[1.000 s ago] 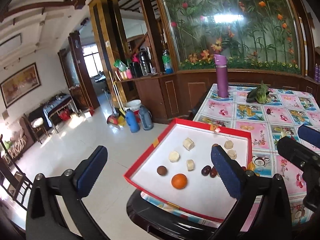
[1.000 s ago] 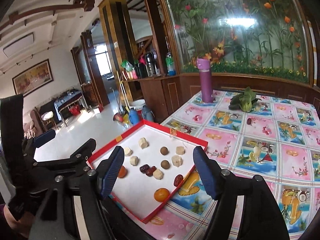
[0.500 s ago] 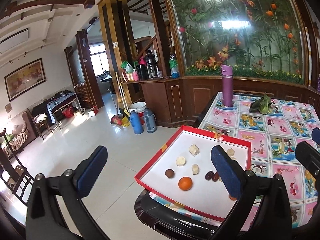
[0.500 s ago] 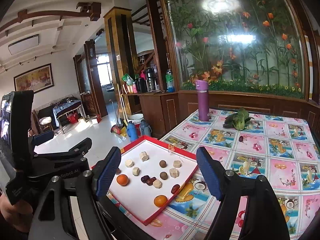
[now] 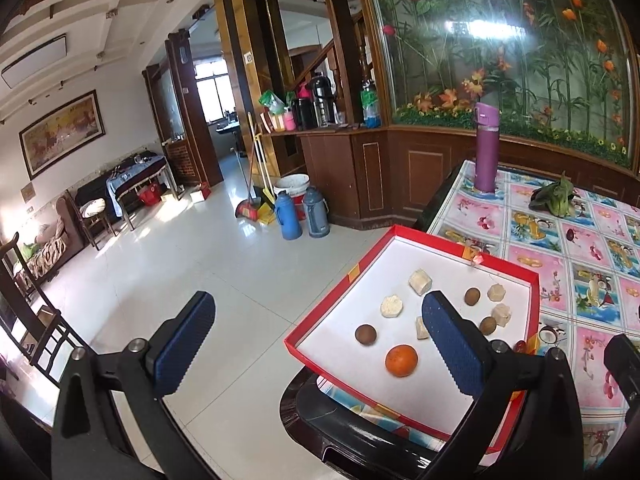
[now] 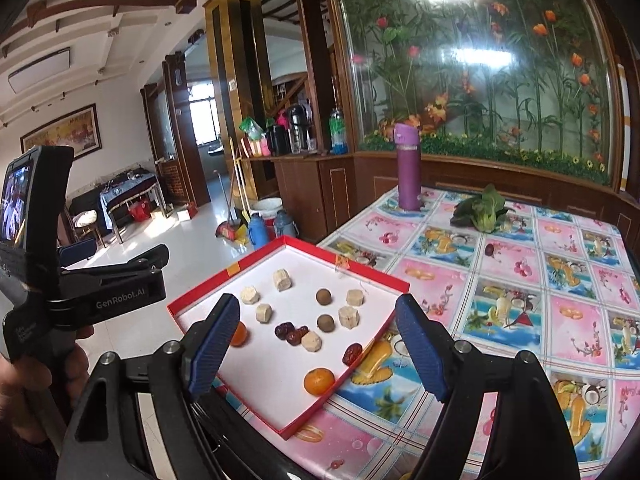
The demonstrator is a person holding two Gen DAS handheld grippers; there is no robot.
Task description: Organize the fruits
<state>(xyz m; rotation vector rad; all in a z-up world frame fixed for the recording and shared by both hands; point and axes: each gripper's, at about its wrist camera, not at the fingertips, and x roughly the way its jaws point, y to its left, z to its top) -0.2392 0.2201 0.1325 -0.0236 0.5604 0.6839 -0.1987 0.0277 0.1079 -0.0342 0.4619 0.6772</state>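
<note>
We hold both grippers, left (image 5: pixel 320 344) and right (image 6: pixel 316 354), wide open and empty above the red tray (image 6: pixel 352 270) of fruit.

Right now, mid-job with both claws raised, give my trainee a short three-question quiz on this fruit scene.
1. True or false: the left claw grips an orange.
2. How many oranges lie in the red tray, in the right wrist view?
3. What stands upright at the table's far corner: A) purple bottle, B) kettle, C) vase?

Key: 1 false, both claws, right claw included, are open and empty. 2 two: one near the tray's near edge, one partly behind a finger. 3 A.
</note>
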